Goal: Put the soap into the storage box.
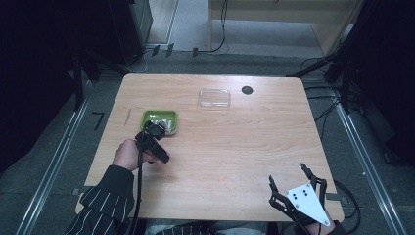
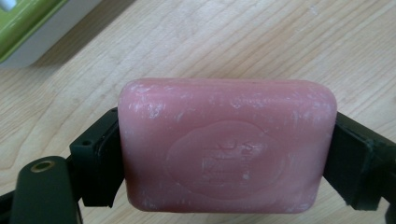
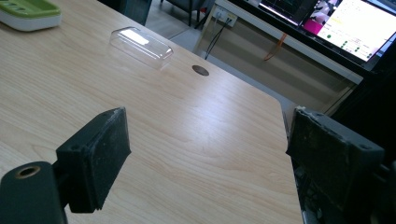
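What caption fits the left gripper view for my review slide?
Left gripper shut on a pink soap bar above the wooden table, green soap dish at the corner.

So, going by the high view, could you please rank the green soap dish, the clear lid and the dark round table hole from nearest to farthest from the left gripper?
From the left gripper, which is clamped on the pink soap:
1. Green soap dish, just beyond it, at the table's left.
2. Clear lid, farther back, near the middle.
3. Dark round table hole, right of the lid, by the far edge.
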`<state>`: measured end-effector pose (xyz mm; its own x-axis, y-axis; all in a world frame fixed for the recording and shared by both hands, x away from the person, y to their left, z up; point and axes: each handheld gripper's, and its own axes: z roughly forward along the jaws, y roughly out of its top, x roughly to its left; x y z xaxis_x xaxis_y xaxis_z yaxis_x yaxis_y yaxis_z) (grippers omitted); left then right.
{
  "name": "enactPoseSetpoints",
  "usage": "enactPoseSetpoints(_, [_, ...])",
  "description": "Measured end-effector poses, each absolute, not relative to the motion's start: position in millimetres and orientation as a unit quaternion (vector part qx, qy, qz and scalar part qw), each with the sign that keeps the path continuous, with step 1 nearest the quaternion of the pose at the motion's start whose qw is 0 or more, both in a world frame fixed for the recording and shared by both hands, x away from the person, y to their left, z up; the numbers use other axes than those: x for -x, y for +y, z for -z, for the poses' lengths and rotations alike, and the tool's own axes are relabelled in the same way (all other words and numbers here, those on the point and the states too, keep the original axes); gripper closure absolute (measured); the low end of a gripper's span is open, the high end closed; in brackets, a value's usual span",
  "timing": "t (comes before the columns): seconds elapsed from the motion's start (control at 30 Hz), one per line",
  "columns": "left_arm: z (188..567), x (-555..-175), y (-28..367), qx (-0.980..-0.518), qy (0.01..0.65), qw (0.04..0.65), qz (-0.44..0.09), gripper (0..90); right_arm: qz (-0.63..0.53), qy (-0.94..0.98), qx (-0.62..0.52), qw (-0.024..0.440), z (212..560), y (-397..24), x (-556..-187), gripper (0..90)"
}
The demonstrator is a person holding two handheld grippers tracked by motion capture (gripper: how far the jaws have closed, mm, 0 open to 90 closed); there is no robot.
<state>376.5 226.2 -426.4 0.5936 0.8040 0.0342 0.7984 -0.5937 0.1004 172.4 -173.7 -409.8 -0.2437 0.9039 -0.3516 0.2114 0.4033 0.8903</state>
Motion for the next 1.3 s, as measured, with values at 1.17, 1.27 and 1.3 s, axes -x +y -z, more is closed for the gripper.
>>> enactPoseSetpoints(1.17, [405,-405,227,-0.88,0.468,0.064,-0.053,13.7,-0.37,0.698,-0.399,0.465,410,-173,-173,13.0])
enactPoseSetpoints(1.27, [402,-408,227,-0.878,0.47,0.069,-0.057,13.7,-0.37,0.698,-0.399,0.465,410,-173,-173,13.0])
enactPoseSetpoints(1.3, [401,-409,227,-0.877,0.471,0.069,-0.057,13.7,-0.37,0.698,-0.399,0.465,410,-173,-173,13.0])
